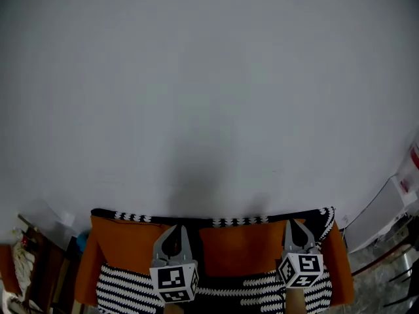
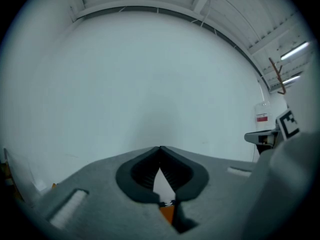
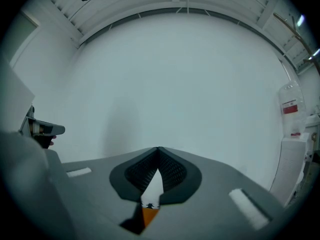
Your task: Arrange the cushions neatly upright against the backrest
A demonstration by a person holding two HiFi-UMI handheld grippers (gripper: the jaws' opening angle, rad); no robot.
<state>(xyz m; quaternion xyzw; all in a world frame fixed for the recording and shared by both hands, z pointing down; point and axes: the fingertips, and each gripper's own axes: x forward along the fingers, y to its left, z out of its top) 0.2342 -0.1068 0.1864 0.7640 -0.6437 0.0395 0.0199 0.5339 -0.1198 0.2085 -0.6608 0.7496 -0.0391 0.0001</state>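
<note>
An orange cushion (image 1: 242, 247) with black-and-white knitted trim and stripes fills the bottom of the head view, its top edge level. My left gripper (image 1: 173, 227) lies on its upper left part, and my right gripper (image 1: 296, 222) on its upper right, both with tips just below the top trim. Each is shut, pinching the cushion's fabric. In the left gripper view the jaws (image 2: 160, 148) meet at the tips, with orange cushion (image 2: 167, 213) showing in the gap. The right gripper view shows the same: tips (image 3: 158, 148) together, orange cushion (image 3: 149, 215) behind them.
A plain white wall (image 1: 209, 97) fills most of every view. A white cabinet (image 1: 386, 208) stands at the right, with a red-labelled bottle (image 3: 289, 106) on the wall near it. Dark clutter (image 1: 26, 260) sits at the lower left.
</note>
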